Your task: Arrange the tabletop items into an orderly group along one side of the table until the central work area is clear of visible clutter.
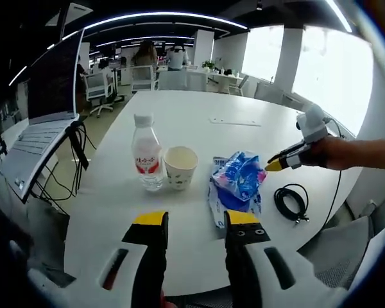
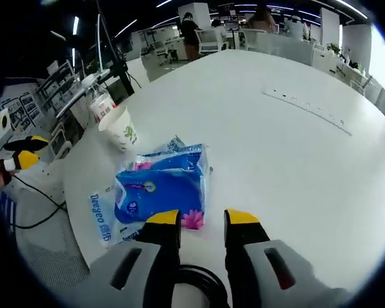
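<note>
White table point(image 1: 199, 109) is seen with water bottle point(image 1: 147, 153), paper cup point(image 1: 179, 167), blue tissue pack point(image 2: 160, 190) and black cable point(image 1: 291, 201) grouped at its near edge — both grippers' jaws are held spread, nothing gripped.

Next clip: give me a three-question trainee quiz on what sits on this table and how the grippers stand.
1. True or false: the water bottle stands upright beside the paper cup.
2. Which lies nearest the right gripper? A) blue tissue pack B) laptop C) bottle
3. Fill in: the coiled item on the table near the pack is a black ____.

Key: 1 true; 2 A; 3 cable.
</note>
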The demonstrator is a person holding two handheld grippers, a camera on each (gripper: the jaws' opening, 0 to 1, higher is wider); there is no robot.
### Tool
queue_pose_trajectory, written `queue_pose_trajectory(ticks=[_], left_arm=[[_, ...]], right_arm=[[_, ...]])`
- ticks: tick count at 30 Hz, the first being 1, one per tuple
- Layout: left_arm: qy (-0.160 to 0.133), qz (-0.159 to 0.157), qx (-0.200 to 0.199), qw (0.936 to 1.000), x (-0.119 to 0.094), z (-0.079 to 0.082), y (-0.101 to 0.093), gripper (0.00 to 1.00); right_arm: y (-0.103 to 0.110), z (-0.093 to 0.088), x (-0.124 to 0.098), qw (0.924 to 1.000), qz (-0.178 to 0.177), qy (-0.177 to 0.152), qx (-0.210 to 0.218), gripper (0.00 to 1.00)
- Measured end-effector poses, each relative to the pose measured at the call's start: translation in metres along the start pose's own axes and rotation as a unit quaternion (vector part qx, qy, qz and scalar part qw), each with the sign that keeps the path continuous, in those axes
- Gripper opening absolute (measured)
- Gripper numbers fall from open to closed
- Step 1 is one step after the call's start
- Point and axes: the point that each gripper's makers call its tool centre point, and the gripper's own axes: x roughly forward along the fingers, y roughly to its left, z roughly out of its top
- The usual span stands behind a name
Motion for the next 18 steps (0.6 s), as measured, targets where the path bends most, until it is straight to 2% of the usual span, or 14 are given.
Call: queue_pose_trajectory(ticks=[6, 9, 10, 12, 18], left_arm=[[0.004, 0.008, -0.006, 0.9999, -0.0001, -0.0072, 0.0040, 0.33], [0.007, 0.010, -0.007, 0.9999, 0.0008, -0.0098, 0.0050, 0.33], [0.007, 0.010, -0.007, 0.9999, 0.0013, -0.0102, 0.0055, 0.33], [0.008, 0.012, -0.008, 0.9999, 0.0018, -0.0105, 0.0066, 0.33], [0.008, 0.012, -0.006, 0.9999, 0.0041, -0.0077, 0.0063, 0.33]], right_arm=[[-0.0011, 0.0045, 0.0092, 0.9999, 0.009, 0.006, -0.005, 0.18], [0.0023, 0.0065, 0.0111, 0.9999, 0.012, 0.001, -0.008, 0.02], [-0.0003, 0.0077, 0.0113, 1.0000, 0.006, -0.003, -0.005, 0.00], [-0.0021, 0.0091, 0.0120, 0.9999, 0.013, -0.006, 0.009, 0.00], [-0.0023, 0.0088, 0.0109, 0.9998, 0.018, -0.011, 0.003, 0.00]])
